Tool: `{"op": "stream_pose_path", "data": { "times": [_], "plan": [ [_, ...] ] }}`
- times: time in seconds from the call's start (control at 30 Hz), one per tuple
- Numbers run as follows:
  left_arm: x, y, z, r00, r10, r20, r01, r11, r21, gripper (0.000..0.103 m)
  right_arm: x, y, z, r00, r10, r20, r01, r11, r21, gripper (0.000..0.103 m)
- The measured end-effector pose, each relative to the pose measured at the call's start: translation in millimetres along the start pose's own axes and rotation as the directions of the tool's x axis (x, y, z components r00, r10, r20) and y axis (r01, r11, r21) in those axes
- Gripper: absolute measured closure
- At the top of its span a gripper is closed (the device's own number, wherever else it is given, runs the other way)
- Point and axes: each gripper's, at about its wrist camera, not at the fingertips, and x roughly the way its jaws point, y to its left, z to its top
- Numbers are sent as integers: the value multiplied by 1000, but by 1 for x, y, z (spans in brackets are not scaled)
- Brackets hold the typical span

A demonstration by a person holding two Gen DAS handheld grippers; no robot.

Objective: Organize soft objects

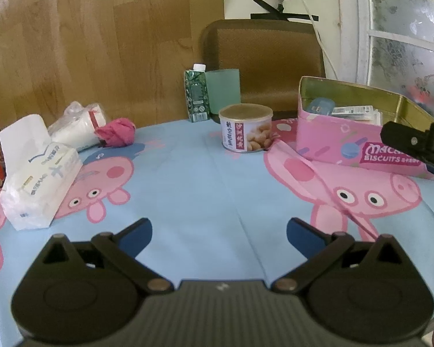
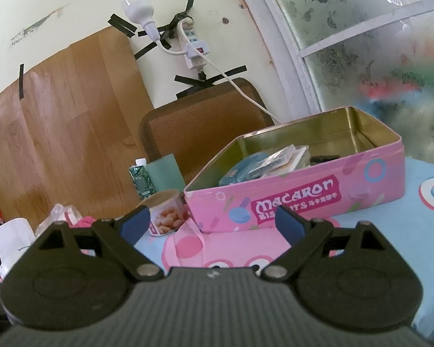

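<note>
Left gripper [image 1: 219, 235]: we see its blue-padded fingers spread wide, nothing between them, hovering over bare cloth.
Right gripper [image 2: 212, 224]: also spread and empty, raised above the table and facing the tin.
Cloth [image 1: 193, 179]: straight ahead of the left tool, a smooth blue sheet with pink cartoon pigs; a raised fold runs ahead-right.
Tissue pack [image 1: 39, 185]: ahead-left of the left tool, a crinkly plastic brick with one sheet sticking up.
Pink bundle [image 1: 117, 133]: farther ahead-left, a crumpled soft wad beside a plastic-wrapped white roll [image 1: 75, 128].
Can [image 1: 246, 128]: far ahead, a rigid cylinder with a paper label.
Tin [image 2: 298, 190]: just ahead of the right tool, a hard pink metal box, lid off, partly filled with small packets.
Risk: we judge the tissue wrap may slip or crush under a narrow pinch, the loose sheet may tear, and either tool could snag the fold and drag the cloth.
</note>
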Motion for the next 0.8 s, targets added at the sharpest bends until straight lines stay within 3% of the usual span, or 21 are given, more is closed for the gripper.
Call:
{"op": "stream_pose_path", "data": {
  "times": [0.8],
  "plan": [
    [3,-2,0,1000,-2,-15,2,1000,13,0,1,-4,4,1000,-12,10,12,1000,24,8]
  ]
}}
